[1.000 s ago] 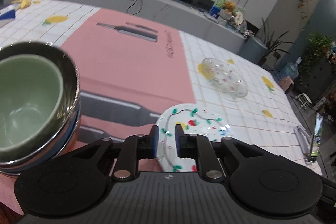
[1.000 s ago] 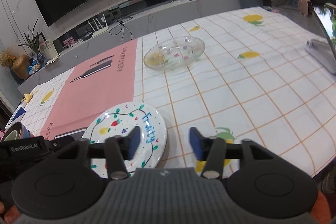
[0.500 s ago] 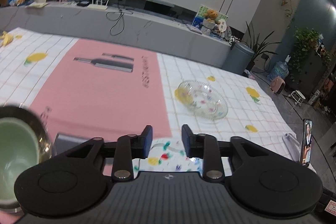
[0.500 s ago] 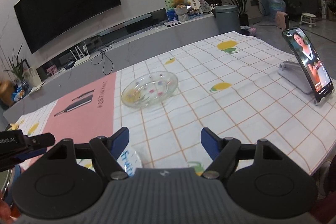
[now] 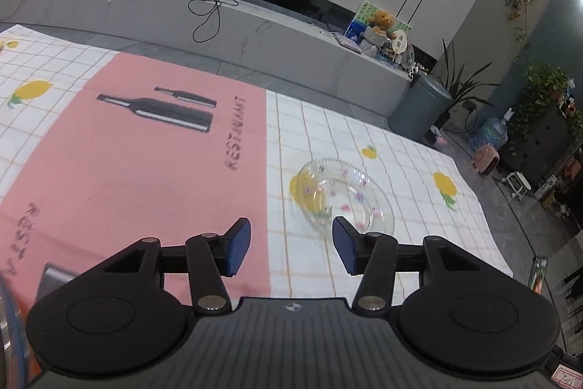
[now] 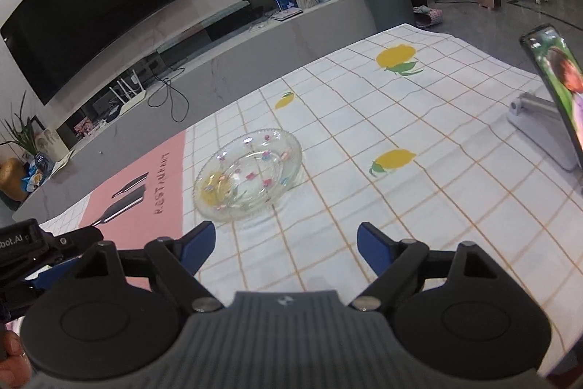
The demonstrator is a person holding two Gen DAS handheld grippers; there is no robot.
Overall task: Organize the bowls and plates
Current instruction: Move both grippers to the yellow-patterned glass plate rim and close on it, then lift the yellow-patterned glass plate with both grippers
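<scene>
A clear glass dish with small flower prints (image 5: 344,197) (image 6: 247,175) sits on the checked tablecloth just right of the pink mat. My left gripper (image 5: 291,245) is open and empty, held above the cloth a little short of the dish. My right gripper (image 6: 286,245) is open wide and empty, also short of the dish, which lies ahead of its left finger. A blurred rim of the stacked bowls (image 5: 7,334) shows at the left wrist view's bottom left edge. The white fruit-print plate is out of view.
A pink mat with bottle prints (image 5: 138,152) (image 6: 145,192) covers the table's left middle. A phone on a grey stand (image 6: 554,104) is at the right edge of the table. The left gripper's body (image 6: 40,250) shows at the right wrist view's left edge.
Both grippers rose and moved forward toward the glass dish and opened wider. The bowl stack and the fruit plate slid out of view below.
</scene>
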